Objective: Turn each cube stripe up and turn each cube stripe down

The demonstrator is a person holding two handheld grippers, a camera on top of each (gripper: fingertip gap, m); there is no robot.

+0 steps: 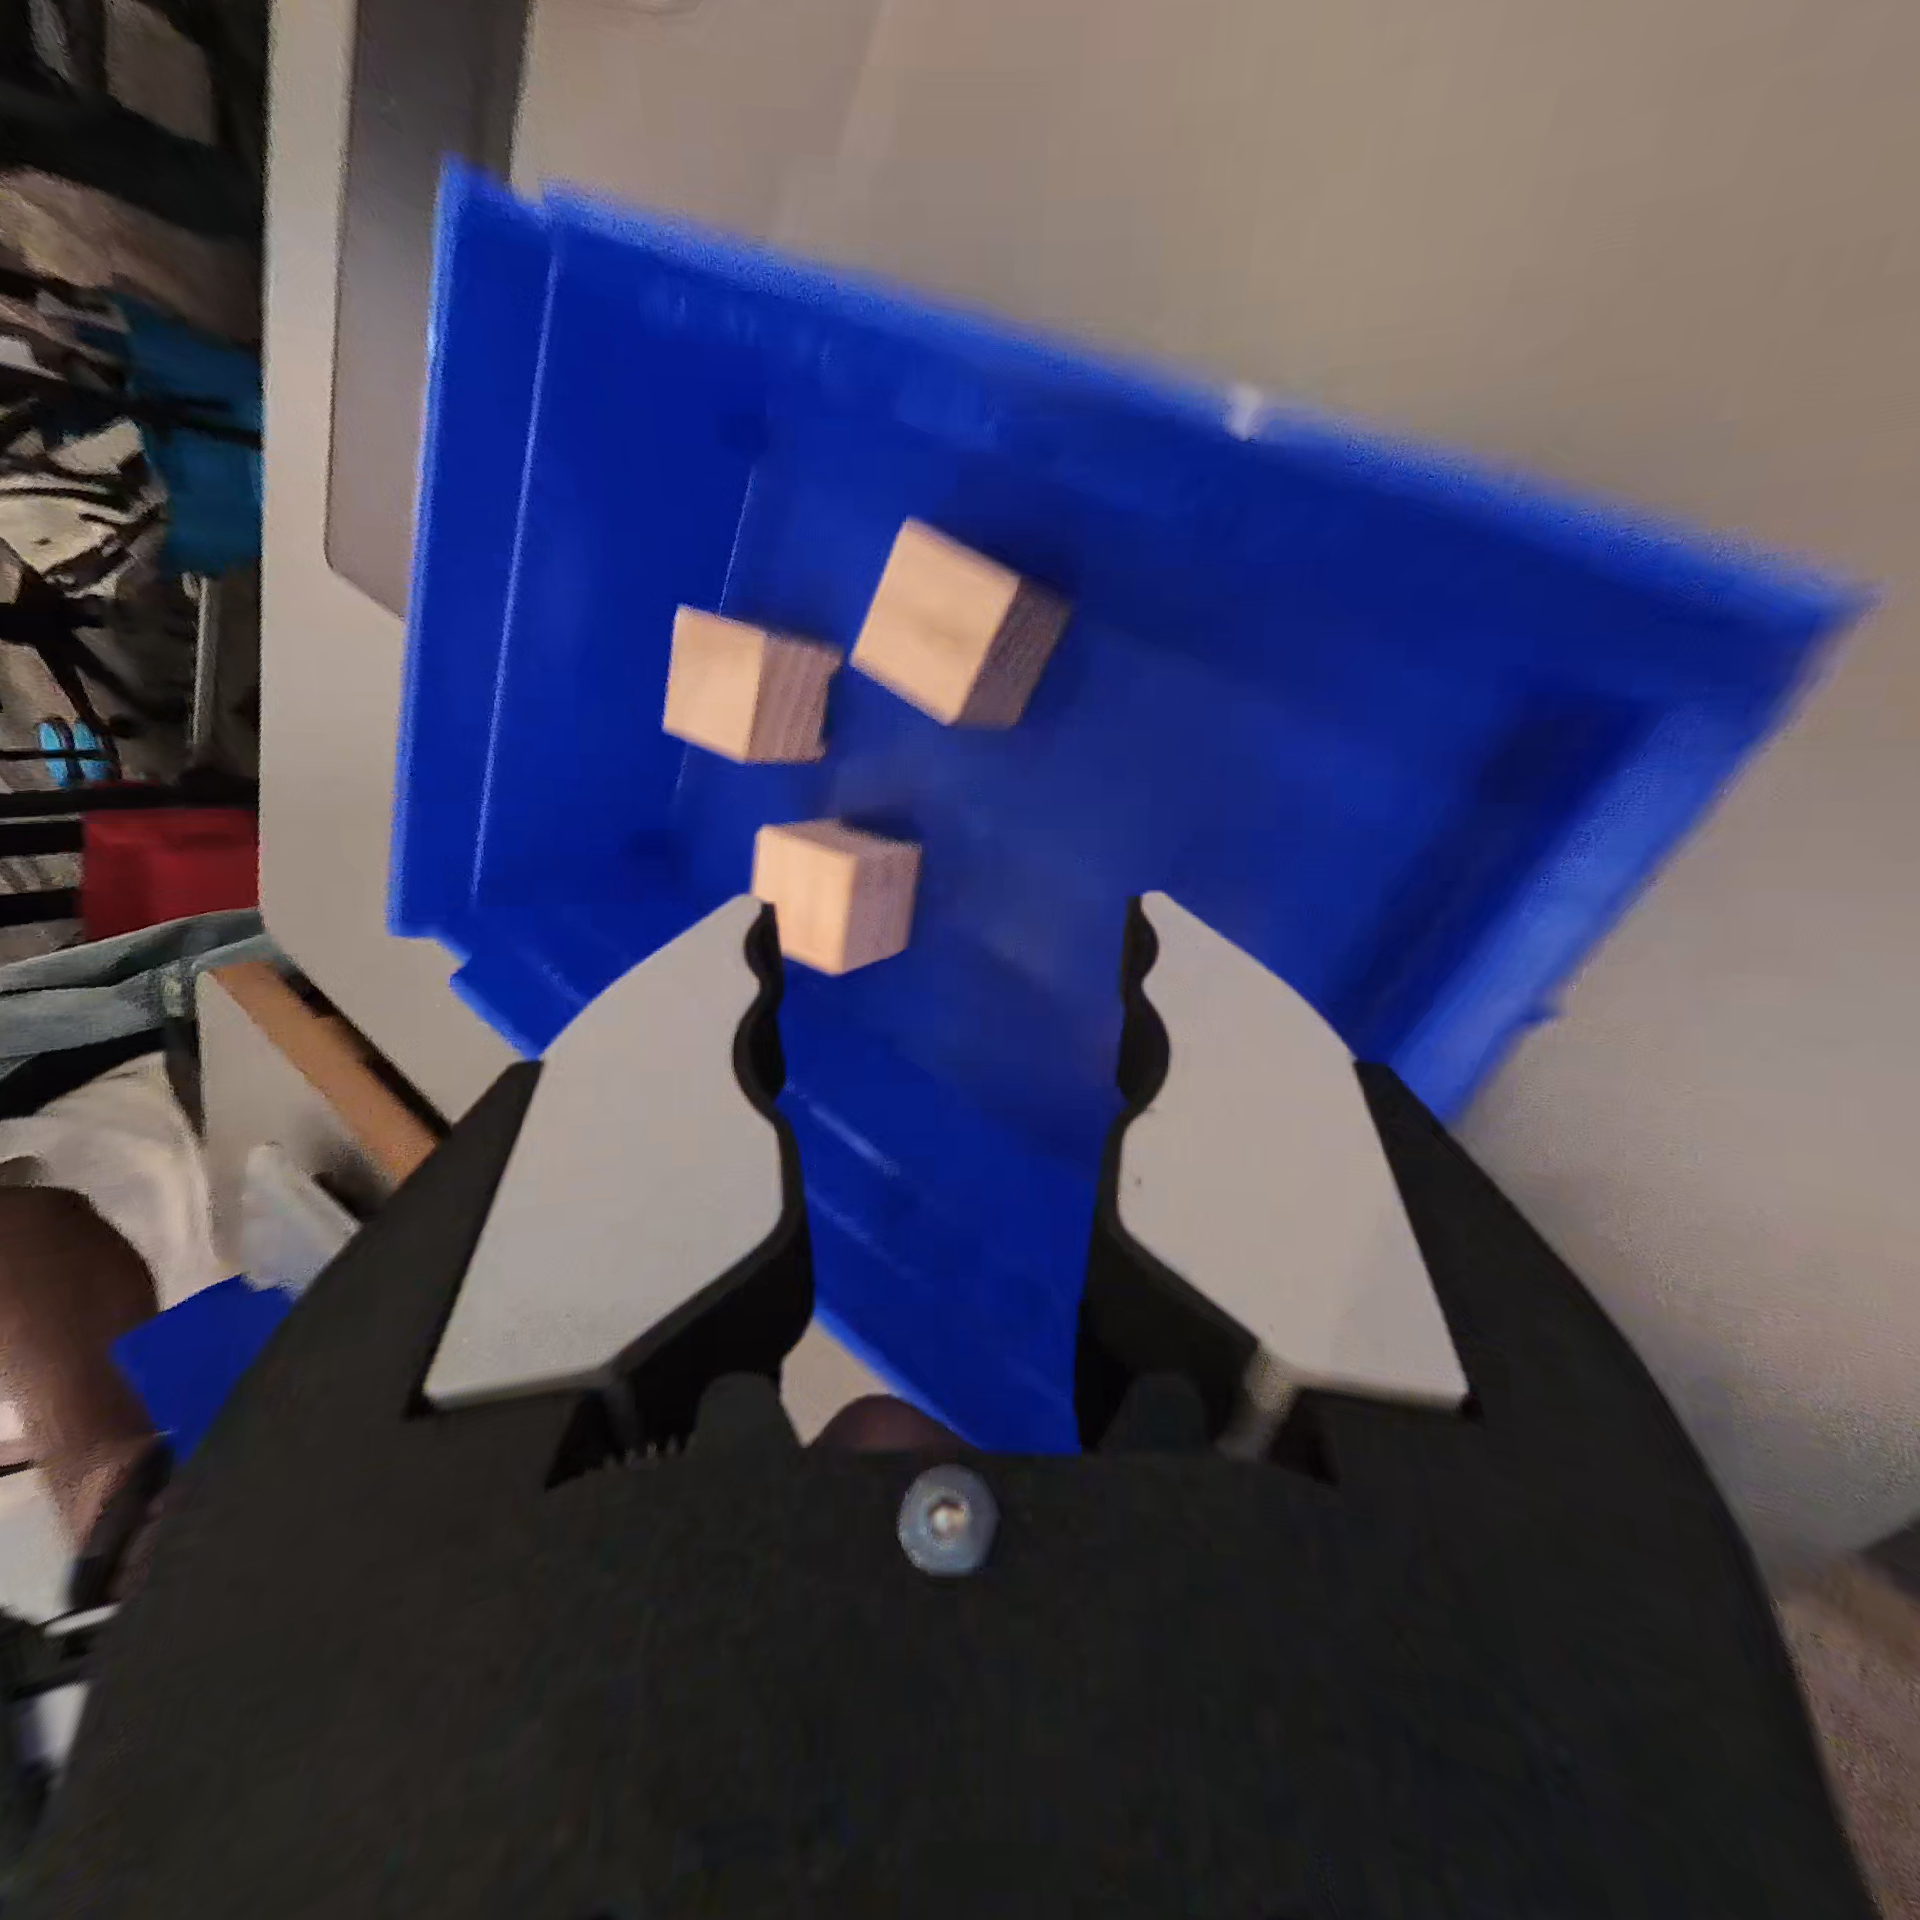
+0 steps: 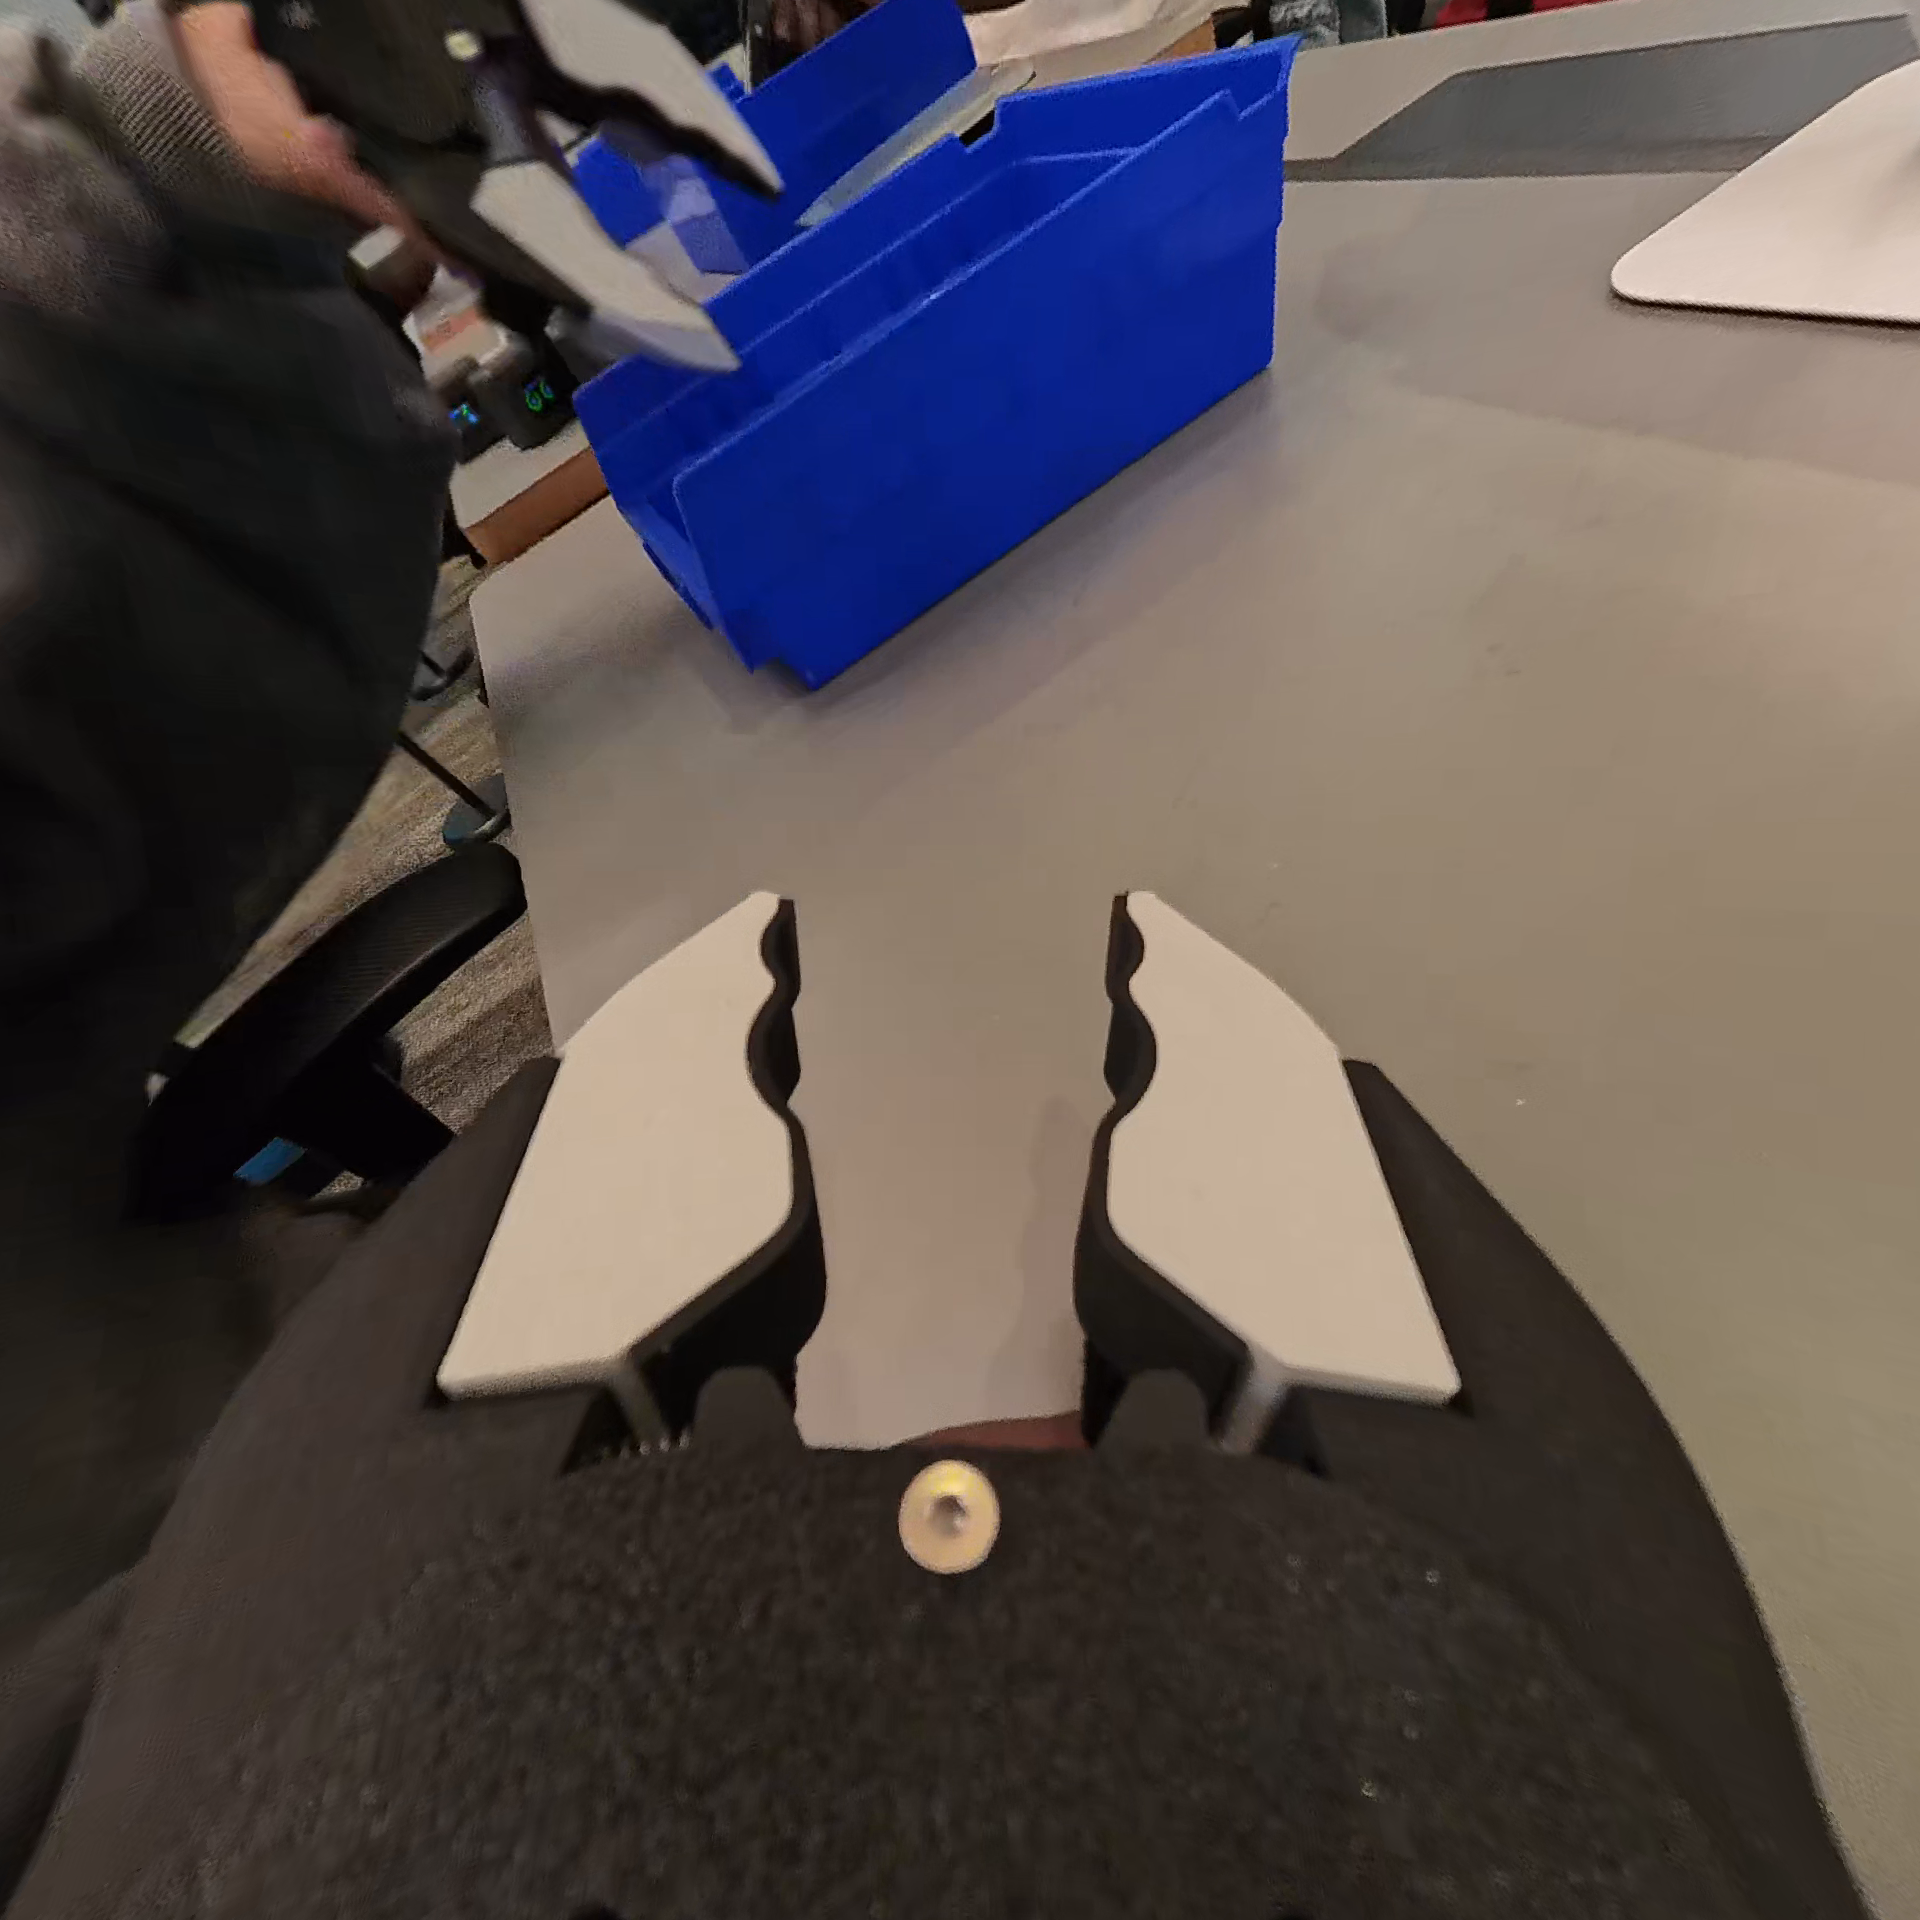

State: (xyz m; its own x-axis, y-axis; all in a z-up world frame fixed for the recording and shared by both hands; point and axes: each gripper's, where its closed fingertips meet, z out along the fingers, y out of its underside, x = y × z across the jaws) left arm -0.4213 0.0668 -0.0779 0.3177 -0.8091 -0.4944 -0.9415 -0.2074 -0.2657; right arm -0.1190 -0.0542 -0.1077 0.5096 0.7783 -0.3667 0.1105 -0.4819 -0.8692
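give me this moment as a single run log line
left gripper: open, above blue bin | right gripper: open, empty, over table | wooden cubes: three in bin, no stripe visible

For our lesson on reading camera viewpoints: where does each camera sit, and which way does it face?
Left wrist view: on the left hand-held gripper, looking down into the blue bin at three wooden cubes; its open fingers show.
Right wrist view: on the right hand-held gripper, low over the grey table, facing the bin's outer wall; its open fingers show.
Shared: the blue bin; the right view also catches the left gripper.
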